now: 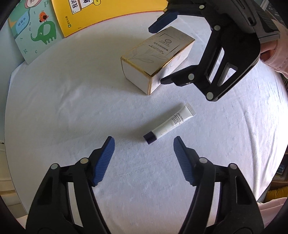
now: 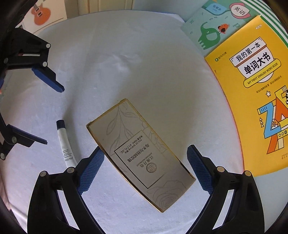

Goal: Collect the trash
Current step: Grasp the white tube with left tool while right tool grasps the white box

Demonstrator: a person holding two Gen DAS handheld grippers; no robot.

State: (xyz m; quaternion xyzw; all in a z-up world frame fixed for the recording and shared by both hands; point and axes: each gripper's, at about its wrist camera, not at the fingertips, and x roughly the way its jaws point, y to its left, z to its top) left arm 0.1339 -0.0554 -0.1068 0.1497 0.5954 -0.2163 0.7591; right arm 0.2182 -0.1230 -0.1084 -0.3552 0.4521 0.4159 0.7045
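A white box with gold edges (image 1: 156,59) lies on the white cloth, and a small white tube with a dark cap (image 1: 169,124) lies nearer to me. My left gripper (image 1: 144,142) is open, its tips just short of the tube's cap. My right gripper (image 1: 160,54) is open with one finger on each side of the box. In the right wrist view the box (image 2: 140,154) lies between the open right gripper (image 2: 145,153) fingers, the tube (image 2: 64,144) lies to its left, and the left gripper (image 2: 54,115) is open at the far left.
A yellow word book (image 2: 252,90) and a green elephant book (image 2: 212,27) lie at the table's edge, also in the left wrist view as the yellow book (image 1: 100,12) and green book (image 1: 36,32). A guitar picture (image 2: 40,12) is beyond the table.
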